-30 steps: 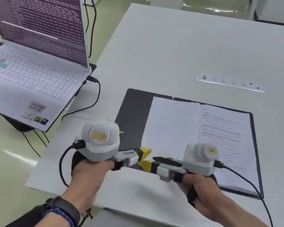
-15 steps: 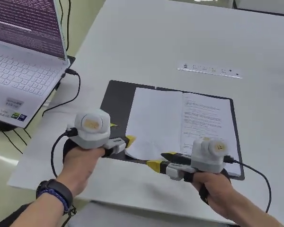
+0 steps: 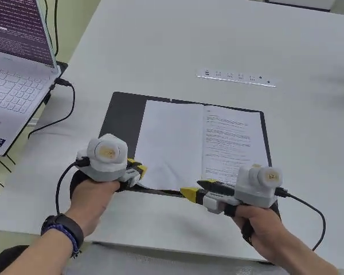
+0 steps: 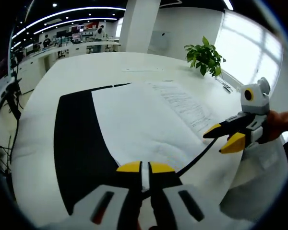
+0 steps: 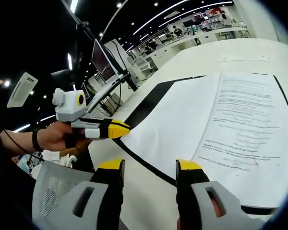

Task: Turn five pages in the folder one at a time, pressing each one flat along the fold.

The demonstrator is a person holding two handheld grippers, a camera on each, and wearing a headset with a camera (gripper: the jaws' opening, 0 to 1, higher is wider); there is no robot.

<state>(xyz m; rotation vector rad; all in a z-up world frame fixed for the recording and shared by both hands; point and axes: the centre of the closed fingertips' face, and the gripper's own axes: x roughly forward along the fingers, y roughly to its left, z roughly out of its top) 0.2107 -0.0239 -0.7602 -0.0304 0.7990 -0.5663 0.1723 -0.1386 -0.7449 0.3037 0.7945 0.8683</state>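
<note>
The folder point(image 3: 121, 123) lies open on the white table, its black inside cover at the left. A blank white page point(image 3: 169, 140) lies beside a printed page point(image 3: 232, 143). My left gripper point(image 3: 137, 171) is shut at the blank page's near left corner. Its yellow fingertips point(image 4: 130, 167) meet right at that corner, and I cannot tell if paper is pinched between them. My right gripper point(image 3: 190, 192) hovers open over the table just off the folder's near edge. Its own view shows its jaws point(image 5: 149, 165) apart and nothing between them, with the left gripper point(image 5: 119, 128) across the page point(image 5: 177, 120).
An open laptop point(image 3: 11, 80) stands at the far left, with a black cable point(image 3: 66, 112) running toward the folder. A flat power strip point(image 3: 235, 77) lies behind the folder. The table's near edge point(image 3: 160, 249) is close to both hands. A potted plant point(image 4: 205, 55) stands far off.
The two grippers, tip to tip a second ago, have drawn apart. The left one went to the page's near left corner, the right one back off the folder. The head camera also shifted.
</note>
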